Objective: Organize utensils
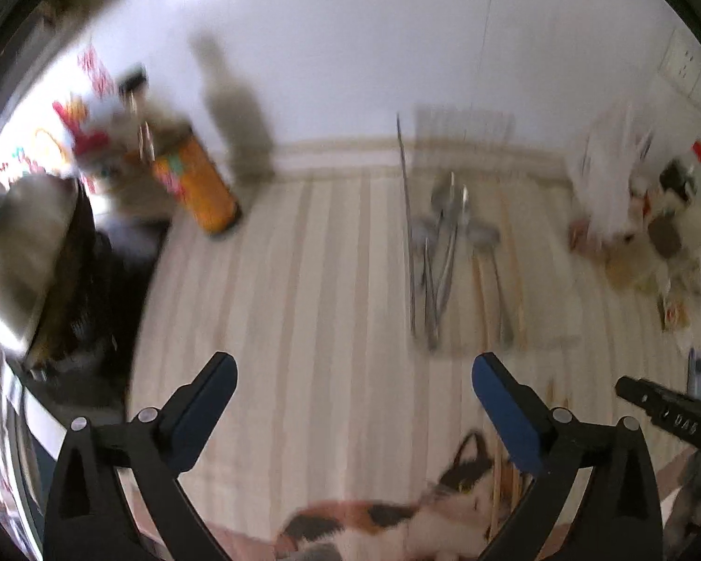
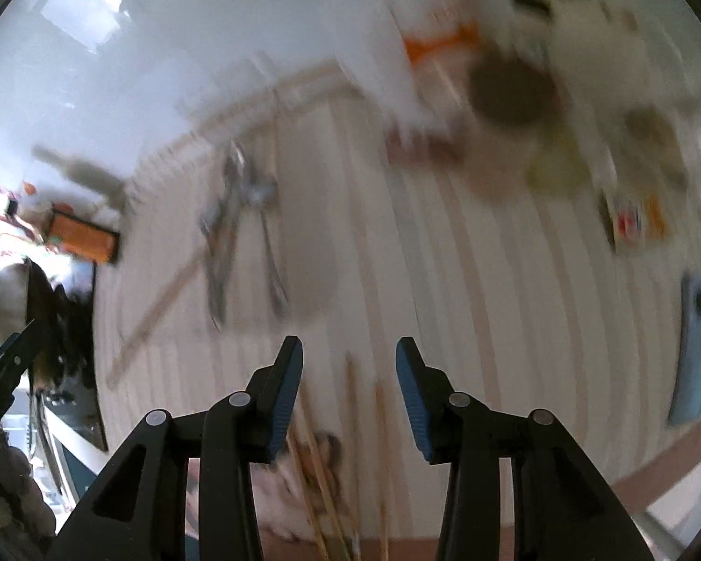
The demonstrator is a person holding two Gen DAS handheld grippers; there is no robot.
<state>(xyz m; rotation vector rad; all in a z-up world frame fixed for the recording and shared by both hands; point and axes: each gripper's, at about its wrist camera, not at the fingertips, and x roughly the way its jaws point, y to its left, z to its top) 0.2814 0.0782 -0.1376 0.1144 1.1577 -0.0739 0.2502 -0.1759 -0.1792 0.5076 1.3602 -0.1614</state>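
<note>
Both views are motion-blurred. A cluster of metal spoons and utensils (image 1: pixel 444 252) lies on the striped tablecloth (image 1: pixel 304 280) ahead and right of my left gripper (image 1: pixel 355 369), which is open wide and empty. Wooden chopsticks (image 1: pixel 500 491) lie near its right finger on a cat picture. In the right wrist view the same metal utensils (image 2: pixel 243 233) lie far left, with a long wooden stick (image 2: pixel 159 313) beside them. My right gripper (image 2: pixel 349 350) is open and empty above several wooden chopsticks (image 2: pixel 318 467).
An orange can (image 1: pixel 201 187) and a dark bottle (image 1: pixel 238 121) stand at the back left beside a metal bowl (image 1: pixel 18 252). Cluttered packets and jars (image 1: pixel 654 224) crowd the back right. A blue device (image 2: pixel 691 350) lies at the right table edge.
</note>
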